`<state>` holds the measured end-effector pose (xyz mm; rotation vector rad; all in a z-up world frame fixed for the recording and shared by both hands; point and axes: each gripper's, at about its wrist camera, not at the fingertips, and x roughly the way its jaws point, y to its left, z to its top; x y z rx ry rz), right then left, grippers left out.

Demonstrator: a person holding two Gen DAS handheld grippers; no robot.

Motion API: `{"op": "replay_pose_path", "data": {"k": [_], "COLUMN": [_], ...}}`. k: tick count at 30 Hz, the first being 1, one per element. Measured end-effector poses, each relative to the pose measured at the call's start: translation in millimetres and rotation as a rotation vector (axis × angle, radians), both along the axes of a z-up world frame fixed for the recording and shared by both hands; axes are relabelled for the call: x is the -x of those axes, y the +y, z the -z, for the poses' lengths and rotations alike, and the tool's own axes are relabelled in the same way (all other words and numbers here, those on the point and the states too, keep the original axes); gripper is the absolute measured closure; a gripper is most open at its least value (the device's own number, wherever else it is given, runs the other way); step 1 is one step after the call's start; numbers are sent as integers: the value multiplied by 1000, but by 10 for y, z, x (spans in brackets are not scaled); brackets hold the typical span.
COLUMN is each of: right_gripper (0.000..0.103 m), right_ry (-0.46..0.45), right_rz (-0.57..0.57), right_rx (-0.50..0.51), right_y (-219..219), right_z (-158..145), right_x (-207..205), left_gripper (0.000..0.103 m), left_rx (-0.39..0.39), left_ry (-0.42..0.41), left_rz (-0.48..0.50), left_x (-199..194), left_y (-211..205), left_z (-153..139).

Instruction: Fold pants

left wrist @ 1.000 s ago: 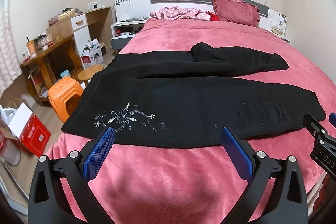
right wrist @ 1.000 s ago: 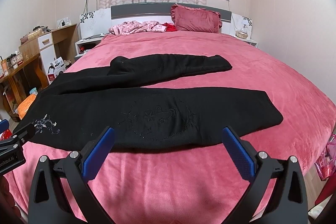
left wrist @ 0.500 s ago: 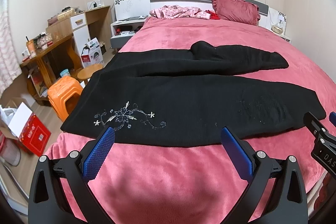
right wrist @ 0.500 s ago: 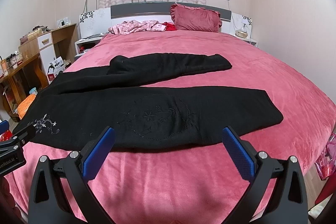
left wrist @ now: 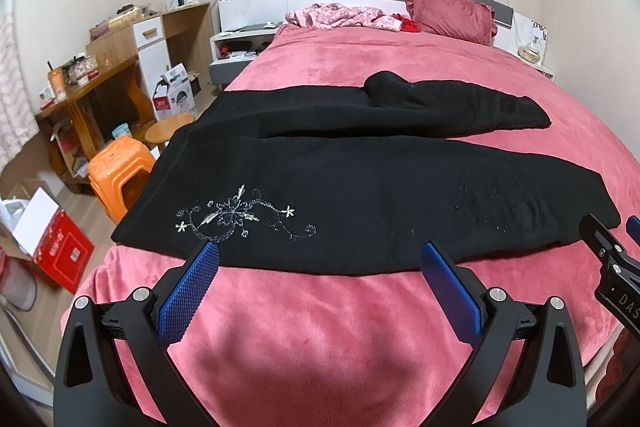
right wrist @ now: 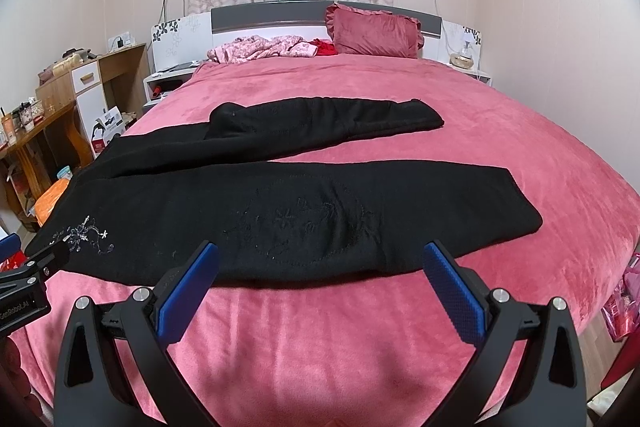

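Two legs of the black pants [left wrist: 360,187] lie spread apart on the pink bed [left wrist: 320,327], crosswise near its foot edge: the near leg runs flat along that edge, the far leg angles off toward the middle of the bed with a bump where it is rumpled. Waist end sits at the bed's left edge, silver embroidery [left wrist: 240,217] showing there; cuffs point toward the right side. No fold made yet, so judged as the very start: approach before the first grasp.

Left gripper [left wrist: 318,279] hangs wide open over the foot edge, holding nothing, tips just short of the near hem by the embroidery. Right gripper [right wrist: 320,277] is likewise wide open and empty, tips just short of the near hem further toward the cuff.

Next move likely calls for both to pinch one leg's edge, waist side and cuff side together, and carry it over the other leg so the seams line up. Thick fabric may sag between the two grips.

Beyond: pillow [right wrist: 376,31] and crumpled pink cloth [right wrist: 260,47] at the headboard, orange stool [left wrist: 120,175] beside the bed's left side.
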<state>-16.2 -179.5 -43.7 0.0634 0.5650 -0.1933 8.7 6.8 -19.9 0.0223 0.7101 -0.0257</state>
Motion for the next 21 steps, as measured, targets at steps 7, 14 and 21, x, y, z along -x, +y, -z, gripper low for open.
{"op": "replay_pose_path", "data": {"k": [7,14,21], "right_gripper": [2,2,2], "right_ry": [-1,112,165], "right_rz": [-55,-146,32], "right_rx": [-45,-207,-640], "right_y": [-33,-155,-1119], "right_z": [17,215,599], "right_x": [-36,-214,-277], "left_gripper": [3,3,3], "left_rx": [8,306,495], "left_ry": [47,109,65], "left_rz": [11,58,-70], "left_x": [-68,-221,-242], "left_y": [48,459,978], "left_z": [38,237,455]}}
